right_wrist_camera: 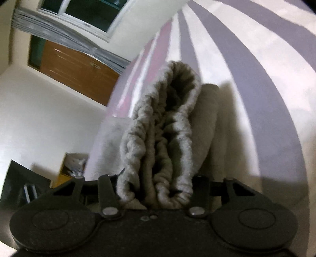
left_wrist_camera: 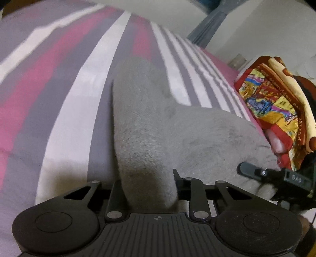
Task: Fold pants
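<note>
left gripper point(left_wrist_camera: 147, 189): clamped on a leg of the grey pants point(left_wrist_camera: 142, 122), fabric bunched between the fingers and running forward from them
right gripper point(right_wrist_camera: 156, 189): closed on the elastic waistband point(right_wrist_camera: 158, 138) — gathered folds fill the gap between its fingers, band stands up in front of the lens
pants position: spread on the striped bedsheet point(left_wrist_camera: 59, 89); one leg stretches away from the left gripper, the rest fans out toward the right of the left wrist view
containers: open box point(right_wrist_camera: 72, 166) on the floor by the wall, contents too blurred to tell
nearby: colourful printed blanket point(left_wrist_camera: 276, 102) lying just beside the pants at the bed edge, touching or overlapping the fabric — cannot tell which
other gripper: right one's finger point(left_wrist_camera: 248, 171) shows in the left view, over the pants near the blanket
background: wooden door point(right_wrist_camera: 75, 71), window point(right_wrist_camera: 88, 13), grey curtain point(right_wrist_camera: 59, 33)
pose: both grippers low over the bed, right view tilted sideways
</note>
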`<action>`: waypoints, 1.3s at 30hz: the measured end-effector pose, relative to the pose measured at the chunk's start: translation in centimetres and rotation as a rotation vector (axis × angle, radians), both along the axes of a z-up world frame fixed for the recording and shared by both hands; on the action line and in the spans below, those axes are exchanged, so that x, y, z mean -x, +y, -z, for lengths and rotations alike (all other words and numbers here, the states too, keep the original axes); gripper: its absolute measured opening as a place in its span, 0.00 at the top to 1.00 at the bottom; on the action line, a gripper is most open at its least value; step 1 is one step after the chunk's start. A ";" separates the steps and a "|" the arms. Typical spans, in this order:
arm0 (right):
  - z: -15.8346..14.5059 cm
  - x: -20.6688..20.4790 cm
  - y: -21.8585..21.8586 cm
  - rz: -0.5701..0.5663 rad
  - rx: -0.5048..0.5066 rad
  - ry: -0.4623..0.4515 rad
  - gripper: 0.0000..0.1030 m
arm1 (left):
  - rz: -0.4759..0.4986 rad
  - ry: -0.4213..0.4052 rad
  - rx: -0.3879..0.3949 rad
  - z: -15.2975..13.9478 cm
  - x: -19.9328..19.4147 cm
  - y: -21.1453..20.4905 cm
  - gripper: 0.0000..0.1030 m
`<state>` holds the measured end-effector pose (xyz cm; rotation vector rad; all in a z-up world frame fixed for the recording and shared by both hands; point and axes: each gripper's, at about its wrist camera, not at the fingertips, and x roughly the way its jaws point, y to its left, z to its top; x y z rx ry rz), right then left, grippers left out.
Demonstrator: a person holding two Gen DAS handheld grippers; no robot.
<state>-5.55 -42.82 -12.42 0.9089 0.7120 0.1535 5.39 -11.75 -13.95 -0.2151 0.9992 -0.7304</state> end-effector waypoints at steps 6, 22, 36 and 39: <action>-4.1 -1.2 0.7 -0.017 0.012 -0.098 0.54 | 0.006 -0.085 0.026 -4.1 -0.7 -0.4 0.75; -6.9 -3.8 -0.3 0.018 0.050 -0.155 0.54 | -0.013 -0.178 0.032 -8.4 -8.4 -3.9 0.75; -5.0 -6.7 -2.6 0.043 0.045 -0.091 0.54 | -0.019 -0.147 -0.016 -5.2 -13.6 -8.1 0.75; -4.6 -7.3 -2.9 0.046 0.043 -0.081 0.54 | -0.024 -0.146 -0.024 -4.6 -14.6 -8.8 0.75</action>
